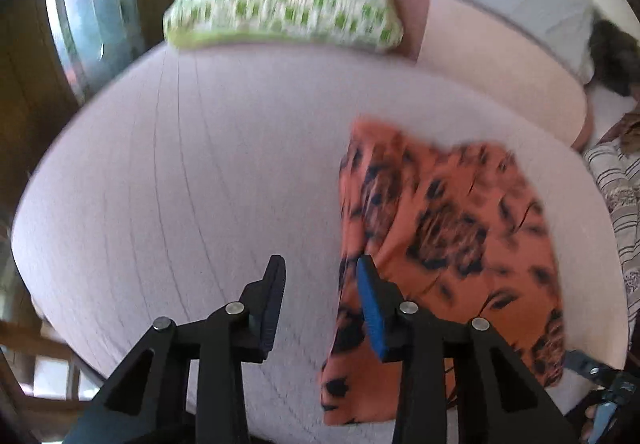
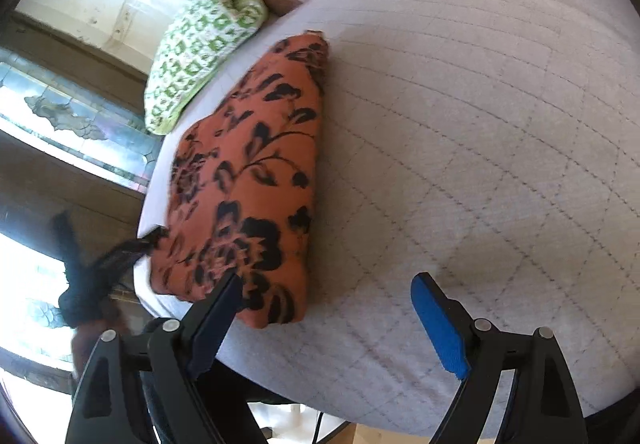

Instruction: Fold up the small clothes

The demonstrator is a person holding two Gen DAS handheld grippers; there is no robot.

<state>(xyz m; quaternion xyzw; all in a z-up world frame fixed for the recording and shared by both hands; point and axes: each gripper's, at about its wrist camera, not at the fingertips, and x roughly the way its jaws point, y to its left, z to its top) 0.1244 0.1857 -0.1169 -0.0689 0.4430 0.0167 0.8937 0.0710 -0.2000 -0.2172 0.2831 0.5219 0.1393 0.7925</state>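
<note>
An orange garment with a black flower print (image 1: 448, 228) lies folded on the pale quilted mattress (image 1: 200, 184). It also shows in the right wrist view (image 2: 248, 180), near the mattress's left edge (image 2: 460, 124). My left gripper (image 1: 322, 268) is open and empty, hovering at the garment's left edge. My right gripper (image 2: 326, 284) is wide open and empty, just off the garment's near corner. The left gripper shows as a blurred black shape (image 2: 88, 276) in the right wrist view, and the right gripper shows at the corner (image 1: 604, 400) of the left wrist view.
A folded green-and-white patterned cloth (image 1: 284, 4) lies at the far end of the mattress, next to a pink bolster (image 1: 500, 60). Striped fabric (image 1: 616, 188) lies to the right. A wooden-framed window (image 2: 72, 116) stands beyond the mattress's edge.
</note>
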